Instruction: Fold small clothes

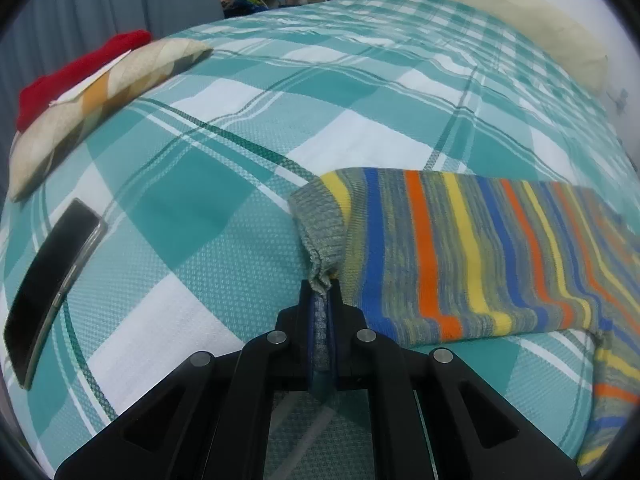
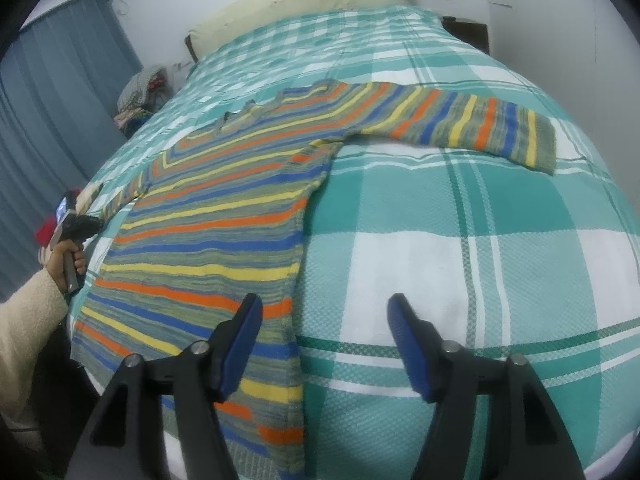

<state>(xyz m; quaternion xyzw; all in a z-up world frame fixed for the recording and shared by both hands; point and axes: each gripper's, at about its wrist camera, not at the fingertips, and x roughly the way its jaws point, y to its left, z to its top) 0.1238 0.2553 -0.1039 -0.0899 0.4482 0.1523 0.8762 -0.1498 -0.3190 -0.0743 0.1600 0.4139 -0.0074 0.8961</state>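
in the left wrist view, our left gripper [image 1: 322,292] sits at the bottom centre of the frame, jaws pressed together and pinching the grey ribbed cuff [image 1: 318,232] of the striped sweater [image 1: 460,248], which fills the lower right over the checked bedspread [image 1: 224,152]. the grip takes only the cuff's edge; we judge that a sideways tug could slip the knit out or drag the sleeve crooked. a black phone [image 1: 52,288] lies at the left edge, well apart, and a cushion [image 1: 100,92] sits at upper left.

in the right wrist view, our right gripper [image 2: 324,316] angles down at the bottom centre, jaws spread with nothing pinched. one finger hovers over the sweater's near side edge, the other over bare bedspread. the sweater lies flat from lower left to centre, one sleeve [image 2: 460,124] stretched toward the upper right. at the left edge a hand [image 2: 66,260] in a cream sleeve holds the other tool. closing here may catch bedspread along with the knit.
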